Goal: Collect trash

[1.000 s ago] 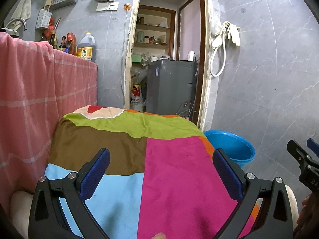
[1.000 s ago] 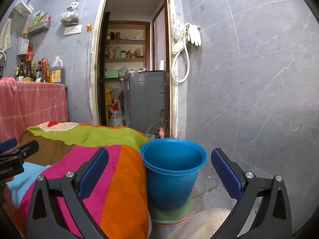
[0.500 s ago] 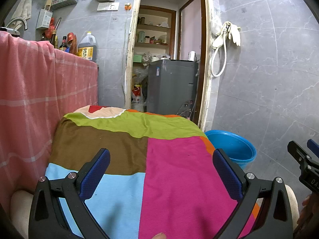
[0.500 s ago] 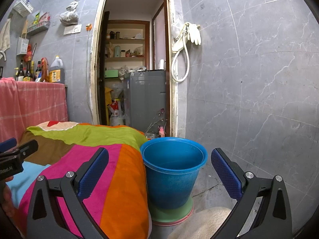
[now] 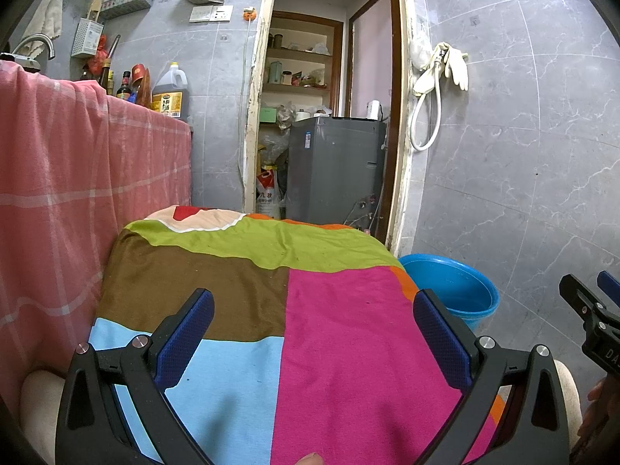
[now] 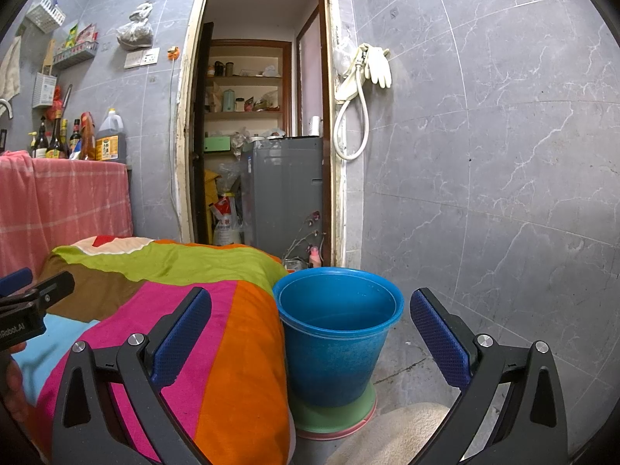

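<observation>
A blue bucket (image 6: 337, 321) stands on the floor just right of a table draped in a patchwork cloth (image 5: 271, 310); the bucket (image 5: 453, 288) also shows past the table's right edge in the left wrist view. My left gripper (image 5: 314, 333) hovers open over the cloth, nothing between its blue pads. My right gripper (image 6: 310, 333) is open too, held in front of the bucket and the cloth's orange edge (image 6: 240, 368). No loose trash shows on the cloth. The other gripper (image 5: 593, 321) appears at the right edge of the left wrist view.
A counter under a pink checked cloth (image 5: 77, 178) stands at the left, with bottles (image 5: 170, 93) on top. Behind the table an open doorway shows a grey appliance (image 5: 337, 166) and shelves. A hose and gloves (image 5: 438, 77) hang on the tiled wall.
Both views have shifted very slightly; the bucket sits a little higher in the right wrist view. Neither gripper has opened or shut.
</observation>
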`<state>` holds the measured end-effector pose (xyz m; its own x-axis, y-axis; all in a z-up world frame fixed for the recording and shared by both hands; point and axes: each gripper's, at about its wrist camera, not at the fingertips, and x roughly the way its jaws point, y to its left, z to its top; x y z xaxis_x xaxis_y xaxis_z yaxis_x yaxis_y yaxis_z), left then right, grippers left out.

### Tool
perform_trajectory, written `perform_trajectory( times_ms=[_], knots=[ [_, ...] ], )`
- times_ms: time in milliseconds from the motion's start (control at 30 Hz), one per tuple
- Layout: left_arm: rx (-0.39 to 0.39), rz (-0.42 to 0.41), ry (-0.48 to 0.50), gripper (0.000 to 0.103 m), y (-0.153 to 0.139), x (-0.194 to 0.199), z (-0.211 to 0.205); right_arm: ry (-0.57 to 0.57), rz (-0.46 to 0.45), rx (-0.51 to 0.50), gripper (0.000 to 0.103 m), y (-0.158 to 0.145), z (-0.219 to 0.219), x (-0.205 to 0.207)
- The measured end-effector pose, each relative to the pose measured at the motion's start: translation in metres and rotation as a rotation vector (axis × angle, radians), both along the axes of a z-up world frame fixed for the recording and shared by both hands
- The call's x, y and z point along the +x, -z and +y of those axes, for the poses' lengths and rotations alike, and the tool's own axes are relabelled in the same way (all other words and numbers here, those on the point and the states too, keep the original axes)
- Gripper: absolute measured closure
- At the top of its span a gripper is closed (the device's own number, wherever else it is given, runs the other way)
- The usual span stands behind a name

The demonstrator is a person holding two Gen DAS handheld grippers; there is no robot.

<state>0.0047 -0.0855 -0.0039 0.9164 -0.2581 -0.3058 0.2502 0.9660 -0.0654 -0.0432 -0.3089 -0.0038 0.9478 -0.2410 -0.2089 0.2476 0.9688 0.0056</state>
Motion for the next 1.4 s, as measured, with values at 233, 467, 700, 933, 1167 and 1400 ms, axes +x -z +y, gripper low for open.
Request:
perform_trajectory(
  times_ms=[233, 467, 700, 933, 1167, 1400],
  knots=[
    [-0.001, 0.001, 0.001, 0.002, 0.0003, 0.0005, 0.0010, 0.000, 0.000, 0.000, 0.000, 0.0001, 0.0004, -0.0005],
    [0.000, 0.000, 0.001, 0.002, 0.0001, 0.0005, 0.0016, 0.001, -0.001, 0.000, 0.000, 0.0000, 0.0009, -0.0003],
    [0.000, 0.000, 0.002, 0.002, 0.0004, 0.0007, 0.0022, -0.001, -0.001, 0.001, 0.000, 0.0001, 0.0010, 0.0007],
    [0.000, 0.000, 0.002, 0.002, 0.0006, 0.0008, 0.0028, 0.000, -0.001, 0.002, 0.000, 0.0001, 0.0009, 0.0001],
    [-0.001, 0.000, 0.003, 0.002, 0.0002, 0.0007, 0.0033, 0.001, -0.001, 0.002, 0.000, 0.0002, 0.0014, 0.0004],
    [0.000, 0.000, 0.003, 0.002, 0.0008, 0.0011, 0.0041, 0.001, -0.001, 0.002, 0.000, 0.0002, 0.0018, 0.0004]
  ],
)
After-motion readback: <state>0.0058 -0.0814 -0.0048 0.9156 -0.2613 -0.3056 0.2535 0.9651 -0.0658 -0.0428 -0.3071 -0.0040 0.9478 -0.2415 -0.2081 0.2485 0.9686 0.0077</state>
